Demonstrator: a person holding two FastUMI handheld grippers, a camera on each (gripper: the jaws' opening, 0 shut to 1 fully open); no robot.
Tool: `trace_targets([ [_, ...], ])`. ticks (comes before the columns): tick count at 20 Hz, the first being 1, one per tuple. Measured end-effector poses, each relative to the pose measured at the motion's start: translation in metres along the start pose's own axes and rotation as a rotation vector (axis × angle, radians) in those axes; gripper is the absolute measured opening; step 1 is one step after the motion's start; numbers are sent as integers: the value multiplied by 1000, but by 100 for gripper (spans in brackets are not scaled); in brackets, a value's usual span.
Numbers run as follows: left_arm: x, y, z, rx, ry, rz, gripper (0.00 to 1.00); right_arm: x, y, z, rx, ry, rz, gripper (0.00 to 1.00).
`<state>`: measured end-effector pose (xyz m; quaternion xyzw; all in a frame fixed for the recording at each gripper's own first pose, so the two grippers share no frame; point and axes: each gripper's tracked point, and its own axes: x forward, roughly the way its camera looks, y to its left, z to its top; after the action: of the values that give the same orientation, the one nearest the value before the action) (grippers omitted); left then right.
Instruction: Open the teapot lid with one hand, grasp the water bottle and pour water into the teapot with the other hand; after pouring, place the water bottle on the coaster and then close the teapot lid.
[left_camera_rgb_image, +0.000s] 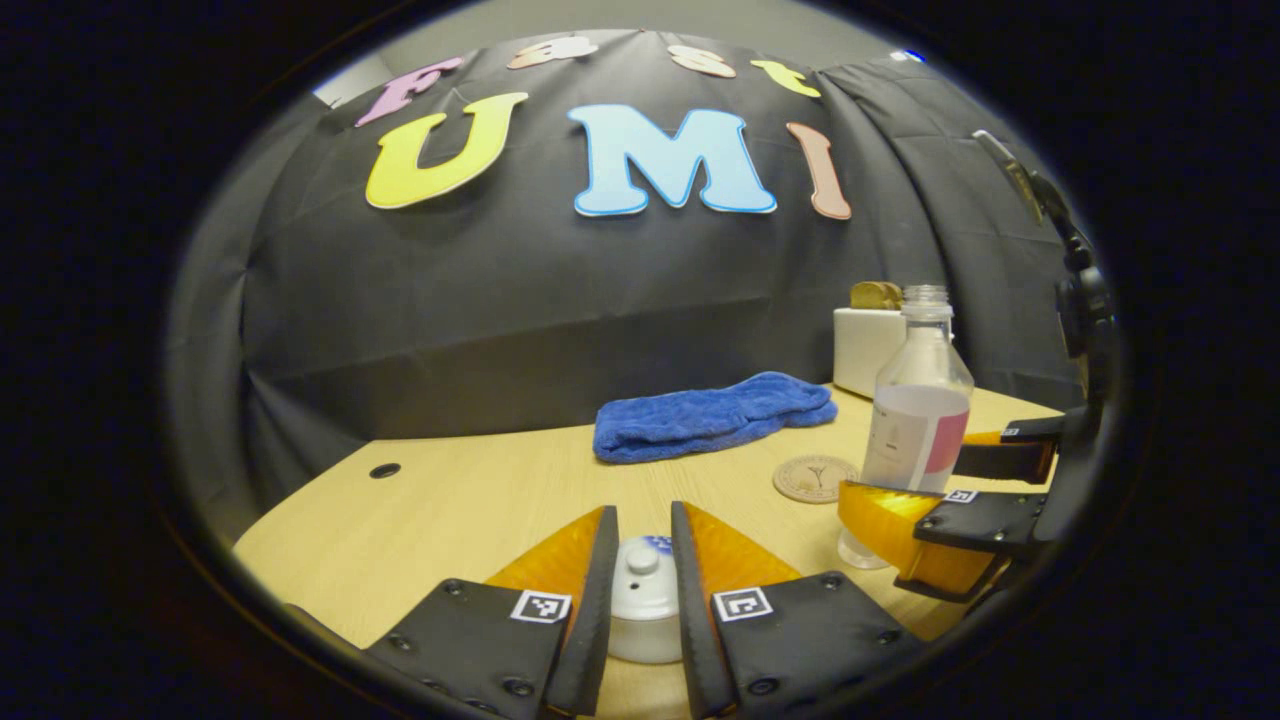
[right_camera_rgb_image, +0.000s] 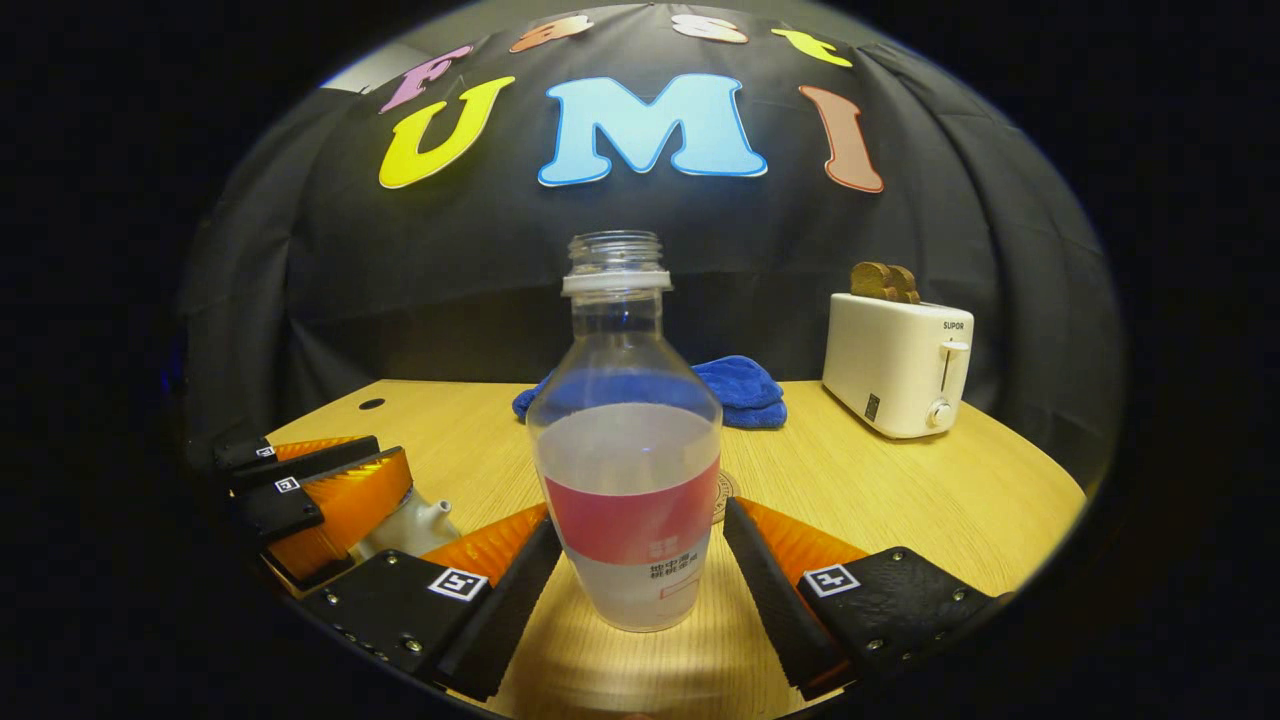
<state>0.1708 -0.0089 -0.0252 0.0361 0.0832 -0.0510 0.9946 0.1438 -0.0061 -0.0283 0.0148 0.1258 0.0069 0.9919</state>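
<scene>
A white teapot (left_camera_rgb_image: 645, 625) stands low between my left gripper's (left_camera_rgb_image: 643, 508) fingers. Its lid (left_camera_rgb_image: 642, 575) with a small knob fills the narrow gap between them, and whether they press on it cannot be told. In the right gripper view the teapot's spout (right_camera_rgb_image: 425, 520) pokes out beside the left gripper (right_camera_rgb_image: 385, 465). An uncapped clear water bottle (right_camera_rgb_image: 628, 470), partly full with a red label band, stands on the table between my right gripper's (right_camera_rgb_image: 640, 520) spread fingers. The bottle (left_camera_rgb_image: 918, 420) stands just right of a round coaster (left_camera_rgb_image: 815, 478). The right gripper (left_camera_rgb_image: 905, 470) flanks it.
A folded blue towel (left_camera_rgb_image: 712, 415) lies at the back of the wooden table (left_camera_rgb_image: 450, 500). A white toaster (right_camera_rgb_image: 897, 365) holding toast stands at the back right. A small round hole (left_camera_rgb_image: 384, 470) sits in the tabletop at the far left.
</scene>
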Motion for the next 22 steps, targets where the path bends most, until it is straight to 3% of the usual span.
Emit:
trace_targets([
  [1,-3,-1,1,-1,4,1,14,1,0,1,-1,0,0,99],
  [20,-27,26,30,-59,-143,20,15,-1,1,-1,-49,5,-32,99],
  [22,-32,29,28,-60,-136,10,15,1,1,-2,-60,7,-46,80],
])
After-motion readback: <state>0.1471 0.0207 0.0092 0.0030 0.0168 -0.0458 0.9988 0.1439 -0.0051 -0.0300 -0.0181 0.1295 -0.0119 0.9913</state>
